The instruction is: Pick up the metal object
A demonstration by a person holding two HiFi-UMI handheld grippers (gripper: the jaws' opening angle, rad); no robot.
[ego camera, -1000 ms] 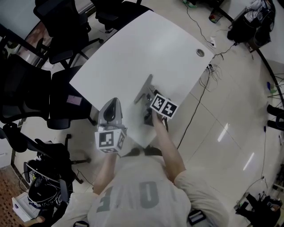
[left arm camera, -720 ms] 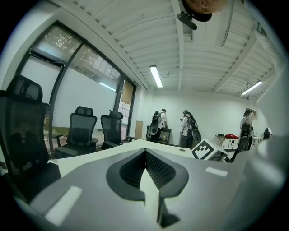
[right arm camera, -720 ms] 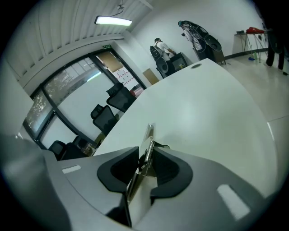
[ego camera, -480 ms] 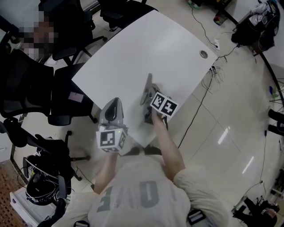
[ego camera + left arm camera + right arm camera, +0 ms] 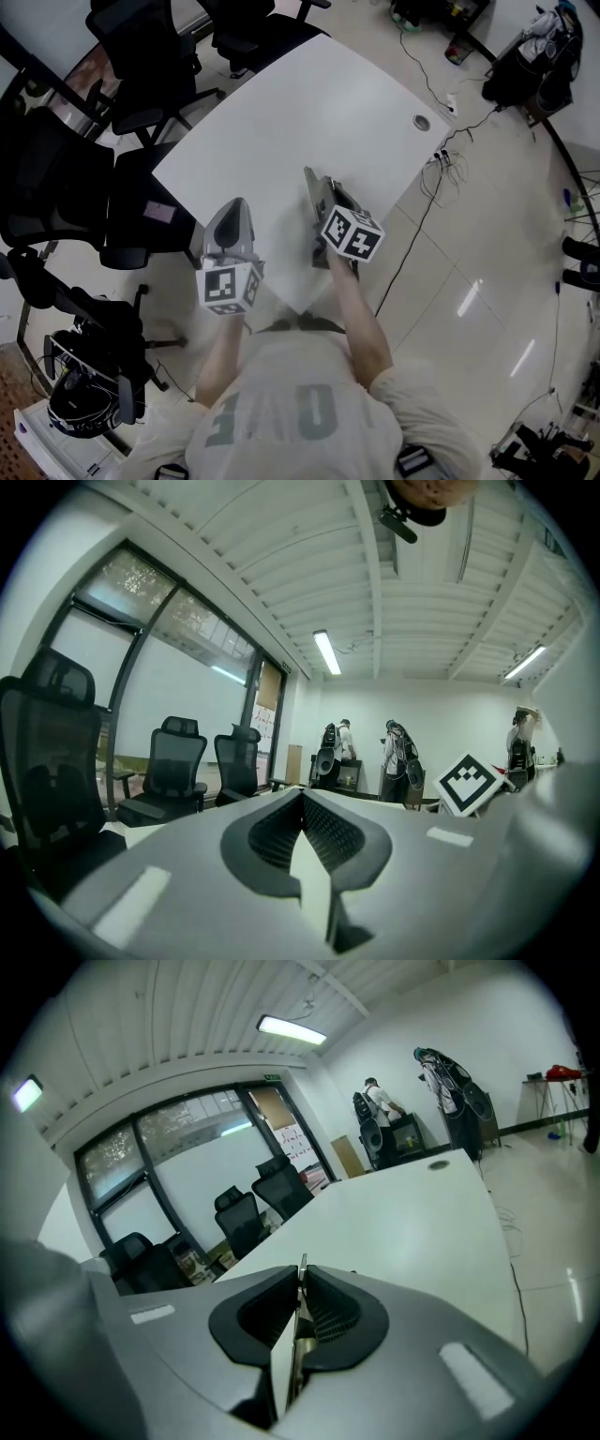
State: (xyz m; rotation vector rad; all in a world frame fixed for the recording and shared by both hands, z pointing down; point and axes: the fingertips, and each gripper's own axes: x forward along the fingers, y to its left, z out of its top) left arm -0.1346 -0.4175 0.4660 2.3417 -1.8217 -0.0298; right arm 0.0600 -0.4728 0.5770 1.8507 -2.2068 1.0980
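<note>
right gripper (image 5: 299,1279) jaws just closing on metal object (image 5: 311,184), left gripper (image 5: 302,799) — closed

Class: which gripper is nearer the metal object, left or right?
Right. The right gripper has just been closing its jaws and clamps the metal object; the left gripper hangs apart from it, to its left in the head view.

Large grey block letters, upside down, are printed on the pale grey T-shirt (image 5: 281,412); "LOVE" is likely read. Only black-and-white square codes are carried on the left white marker cube (image 5: 228,288) and right white marker cube (image 5: 353,234). Nothing else is legible.
</note>
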